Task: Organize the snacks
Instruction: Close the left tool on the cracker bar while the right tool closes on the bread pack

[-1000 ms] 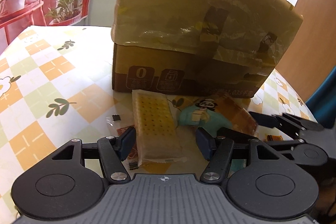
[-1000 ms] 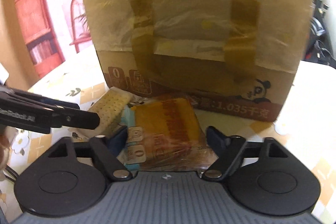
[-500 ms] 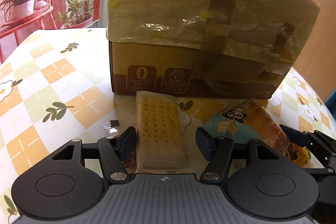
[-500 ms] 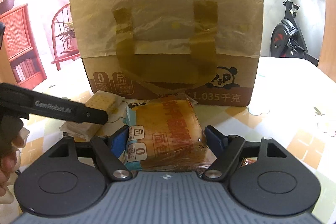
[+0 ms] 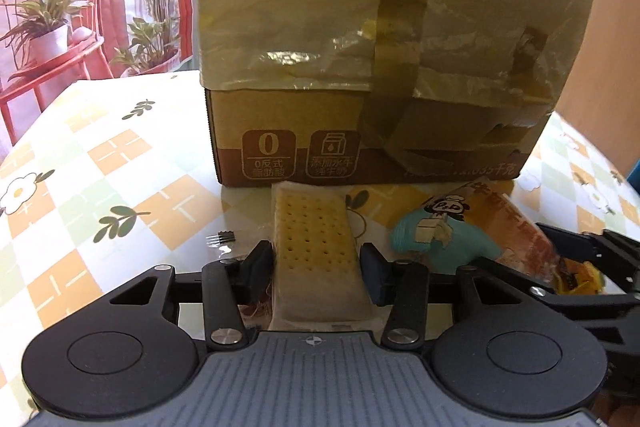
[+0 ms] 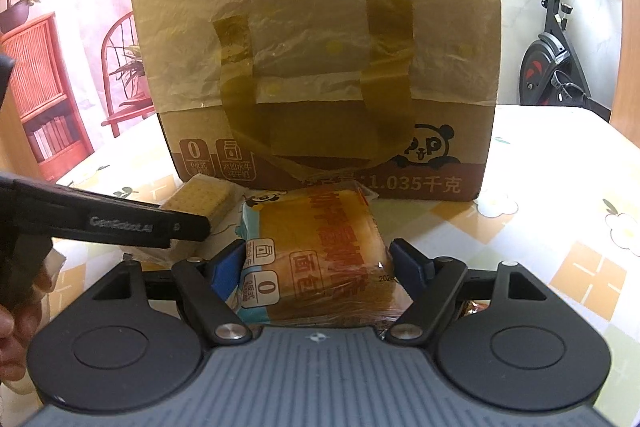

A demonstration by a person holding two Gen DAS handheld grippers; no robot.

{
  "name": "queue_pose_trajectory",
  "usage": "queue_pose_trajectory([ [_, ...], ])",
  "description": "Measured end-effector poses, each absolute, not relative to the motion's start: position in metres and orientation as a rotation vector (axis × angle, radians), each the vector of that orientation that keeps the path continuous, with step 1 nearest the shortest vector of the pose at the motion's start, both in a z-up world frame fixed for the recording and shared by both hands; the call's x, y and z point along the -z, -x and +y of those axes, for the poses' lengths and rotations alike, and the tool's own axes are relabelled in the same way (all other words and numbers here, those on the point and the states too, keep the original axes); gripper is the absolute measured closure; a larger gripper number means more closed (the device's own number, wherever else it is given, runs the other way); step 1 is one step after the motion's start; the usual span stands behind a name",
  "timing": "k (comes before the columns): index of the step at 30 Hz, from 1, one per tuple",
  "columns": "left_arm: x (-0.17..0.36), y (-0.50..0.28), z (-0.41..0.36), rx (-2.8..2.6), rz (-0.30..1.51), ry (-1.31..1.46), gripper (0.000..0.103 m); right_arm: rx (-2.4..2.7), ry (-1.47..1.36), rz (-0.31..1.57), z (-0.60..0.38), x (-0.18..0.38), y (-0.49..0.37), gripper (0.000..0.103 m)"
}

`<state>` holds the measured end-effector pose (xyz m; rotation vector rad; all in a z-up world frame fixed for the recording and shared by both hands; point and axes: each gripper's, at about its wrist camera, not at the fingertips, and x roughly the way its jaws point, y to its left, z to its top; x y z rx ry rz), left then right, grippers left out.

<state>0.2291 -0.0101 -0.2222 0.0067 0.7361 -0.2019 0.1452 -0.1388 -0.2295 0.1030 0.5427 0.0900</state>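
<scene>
A clear-wrapped pack of pale dotted crackers (image 5: 314,239) lies on the checked tablecloth in front of a tall cardboard box (image 5: 380,67). My left gripper (image 5: 316,271) straddles it, jaws closing, with both pads touching the wrapper's sides. To its right lies a bread pack (image 5: 460,227) in blue and orange wrap. In the right wrist view my right gripper (image 6: 316,263) is shut on that bread pack (image 6: 320,247), one pad against each side. The left gripper's finger (image 6: 120,223) crosses in from the left over the crackers (image 6: 198,197).
The box (image 6: 320,47) has a taped plastic sheet over its upper half and stands right behind both snacks. A small black part (image 5: 220,238) lies left of the crackers. A hand (image 6: 12,327) shows at the left edge. Beyond the table stand a red chair (image 5: 48,39) and an exercise bike (image 6: 560,67).
The left jaws have narrowed onto the cracker pack. Both grippers swung a little, so each now faces the box more squarely. The right gripper's hold on the bread pack looks the same.
</scene>
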Motion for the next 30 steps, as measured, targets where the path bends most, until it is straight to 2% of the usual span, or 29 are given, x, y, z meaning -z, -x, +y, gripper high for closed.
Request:
queue_pose_trajectory([
  [5,0.211,-0.208,-0.005,0.224,0.699,0.031,0.053,-0.094,-0.113,0.543,-0.140,0.230,-0.146,0.024],
  [11,0.217,-0.195,-0.005,0.228,0.740,-0.008,0.053,-0.094,-0.107,0.545,-0.139,0.230,-0.146,0.024],
  [29,0.234,-0.199,-0.023,0.204,0.756,-0.167,0.049,-0.106,-0.122,0.552,-0.141,0.231,-0.146,0.024],
  [30,0.234,-0.199,-0.023,0.204,0.750,-0.164,0.051,-0.106,-0.122,0.552,-0.141,0.231,-0.146,0.024],
])
